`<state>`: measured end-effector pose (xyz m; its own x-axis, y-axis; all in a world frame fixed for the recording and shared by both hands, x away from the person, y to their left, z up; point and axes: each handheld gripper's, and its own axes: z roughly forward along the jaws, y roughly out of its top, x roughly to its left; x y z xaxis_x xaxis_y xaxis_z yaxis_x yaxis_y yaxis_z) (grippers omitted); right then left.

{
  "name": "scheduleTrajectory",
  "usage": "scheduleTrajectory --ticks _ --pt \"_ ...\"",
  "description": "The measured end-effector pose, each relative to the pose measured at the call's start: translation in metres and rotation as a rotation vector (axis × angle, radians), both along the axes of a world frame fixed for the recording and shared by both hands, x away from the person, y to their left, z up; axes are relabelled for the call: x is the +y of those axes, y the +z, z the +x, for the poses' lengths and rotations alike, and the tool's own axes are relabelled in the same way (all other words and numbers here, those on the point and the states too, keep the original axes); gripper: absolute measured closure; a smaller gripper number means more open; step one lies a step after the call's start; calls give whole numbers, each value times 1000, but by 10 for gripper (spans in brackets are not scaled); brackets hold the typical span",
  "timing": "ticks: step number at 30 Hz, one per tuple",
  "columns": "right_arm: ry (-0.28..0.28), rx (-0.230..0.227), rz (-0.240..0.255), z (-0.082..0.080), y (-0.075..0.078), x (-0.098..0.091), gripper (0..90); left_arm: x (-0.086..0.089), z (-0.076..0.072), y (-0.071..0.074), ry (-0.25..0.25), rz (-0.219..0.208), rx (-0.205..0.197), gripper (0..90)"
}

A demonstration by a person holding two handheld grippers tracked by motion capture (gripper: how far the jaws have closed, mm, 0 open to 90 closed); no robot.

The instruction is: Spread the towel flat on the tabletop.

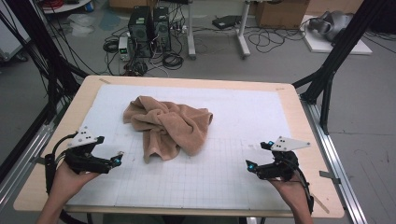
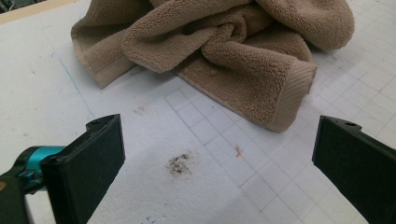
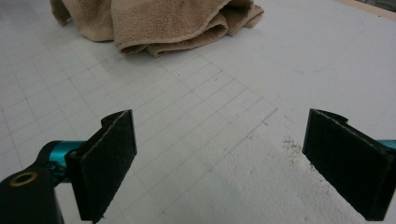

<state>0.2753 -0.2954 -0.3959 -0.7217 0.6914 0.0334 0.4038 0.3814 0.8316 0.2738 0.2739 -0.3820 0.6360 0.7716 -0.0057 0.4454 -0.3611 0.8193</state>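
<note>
Surface: a pale wooden surface (image 1: pixel 299 116) carried a white foam sheet with a faint printed grid (image 1: pixel 205 177); bare wood showed as a border along every edge.
Towel: the crumpled tan terry-cloth towel (image 1: pixel 166 125) lay bunched in a heap on the sheet, a little left of its middle and toward the far half, one hemmed corner pointing back at me.
Marks on the sheet: a small dark smudge (image 2: pixel 177 164) sat just ahead of my left claw, and a scatter of dark specks (image 3: pixel 292 145) lay near one jaw of my right.
My left claw: my left claw (image 1: pixel 119 157) hovered low over the near left of the sheet, near the towel's closest corner but apart from it; its jaws stood wide apart with nothing between them.
My right claw: my right claw (image 1: pixel 259 155) hung over the near right of the sheet, well apart from the towel, jaws spread wide and holding nothing.
My hands: each hand came in from the near edge, gripping its tool from below.
Room: beyond the surface lay a grey floor (image 1: pixel 280 60) strewn with black cables (image 1: pixel 173 58); two black computer towers (image 1: pixel 150 30) stood there, beside the white legs of a stand (image 1: pixel 240 32) and cardboard boxes (image 1: pixel 280 13).
Frame: black struts (image 1: pixel 341 44) rose at both sides of the surface.
</note>
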Motion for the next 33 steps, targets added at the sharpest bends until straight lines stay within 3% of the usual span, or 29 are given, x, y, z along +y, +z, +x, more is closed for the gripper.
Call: scheduleTrajectory --ticks 19,33 --pt "14 -12 3 -5 6 -1 89 -4 -3 1 -25 1 0 29" --pt "68 -32 -10 7 31 15 89 -5 -1 8 -38 8 2 29"
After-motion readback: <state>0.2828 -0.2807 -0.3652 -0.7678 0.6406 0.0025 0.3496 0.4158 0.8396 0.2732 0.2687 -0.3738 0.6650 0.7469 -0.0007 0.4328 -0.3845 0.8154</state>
